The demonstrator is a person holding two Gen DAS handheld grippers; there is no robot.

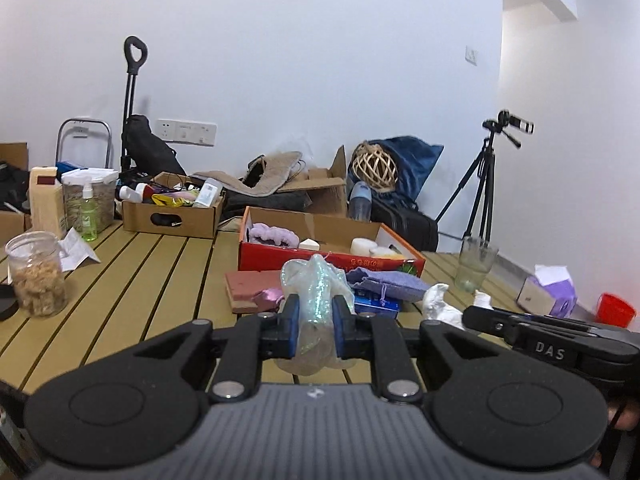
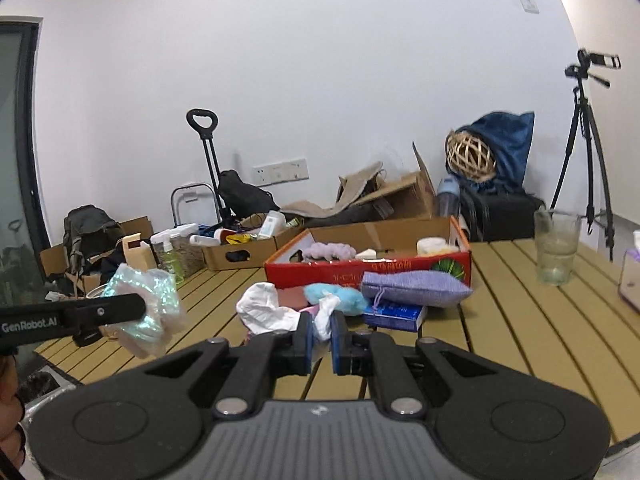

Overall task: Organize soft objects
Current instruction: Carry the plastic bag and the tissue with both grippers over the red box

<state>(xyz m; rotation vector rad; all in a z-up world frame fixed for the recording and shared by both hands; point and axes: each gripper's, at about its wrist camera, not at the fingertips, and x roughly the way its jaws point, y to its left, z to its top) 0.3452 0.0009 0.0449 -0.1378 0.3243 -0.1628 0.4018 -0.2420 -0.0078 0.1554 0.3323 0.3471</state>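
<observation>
My left gripper (image 1: 316, 312) is shut on a crumpled iridescent plastic bag (image 1: 314, 284) and holds it above the slatted table; the bag also shows in the right wrist view (image 2: 148, 308). My right gripper (image 2: 322, 334) is shut on a white crumpled cloth (image 2: 264, 308), which also shows in the left wrist view (image 1: 438, 302). Beyond lie a purple drawstring pouch (image 2: 412, 288), a light blue fluffy item (image 2: 336, 296) and a blue box (image 2: 394, 314). The red cardboard box (image 2: 360, 270) holds a lilac scrunchie (image 2: 330, 250) and white sponges (image 2: 430, 245).
A glass tumbler (image 2: 556, 246) stands at the right of the table. A jar with brown bits (image 1: 36, 274), a green spray bottle (image 1: 88, 212) and a brown cardboard box (image 1: 172, 210) stand at the left. A tissue box (image 1: 550, 292) and red cup (image 1: 616, 308) sit far right.
</observation>
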